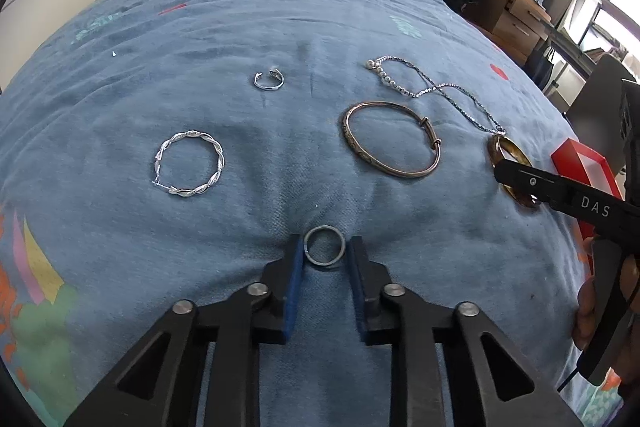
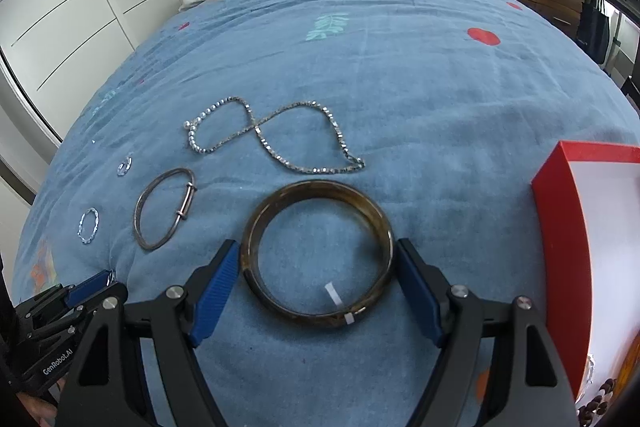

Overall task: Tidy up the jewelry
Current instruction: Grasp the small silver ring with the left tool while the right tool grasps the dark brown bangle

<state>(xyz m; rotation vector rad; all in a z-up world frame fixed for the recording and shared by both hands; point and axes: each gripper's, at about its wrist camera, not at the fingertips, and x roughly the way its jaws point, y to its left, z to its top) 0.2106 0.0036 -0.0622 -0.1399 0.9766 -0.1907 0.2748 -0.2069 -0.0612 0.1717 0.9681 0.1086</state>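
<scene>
A small plain grey metal ring [image 1: 325, 247] lies flat on the blue denim-like bedspread [image 1: 280, 27], bracketed by the blue pads of the left gripper [image 1: 325, 251]. The left pad touches the ring's rim, while a sliver of cloth can be seen at the right pad, so a firm clamp cannot be confirmed. The ring is judged light, rigid and smooth, so a slip or a pop-out under squeeze is likely. It is best taken across its outer edge, with the pads low against the cloth.

The right gripper [image 2: 318, 291] is spread wide around a broad dark brown mottled bangle [image 2: 318, 253], with its pads just beside the rim on either side and not yet pressing. The bangle is judged stiff, glossy and possibly brittle. A grip across its full width at mid-height is suggested, and gentle pressure is advised.

Nearby lie:
- a thin bronze-coloured metal bangle [image 2: 164, 209];
- a beaded silver chain necklace [image 2: 276, 137], limp and liable to tangle;
- a twisted silver hoop [image 1: 188, 163];
- a small open silver ring [image 1: 268, 79].

A red box with a white inside [image 2: 560, 227] stands at the right, presumably the destination
</scene>
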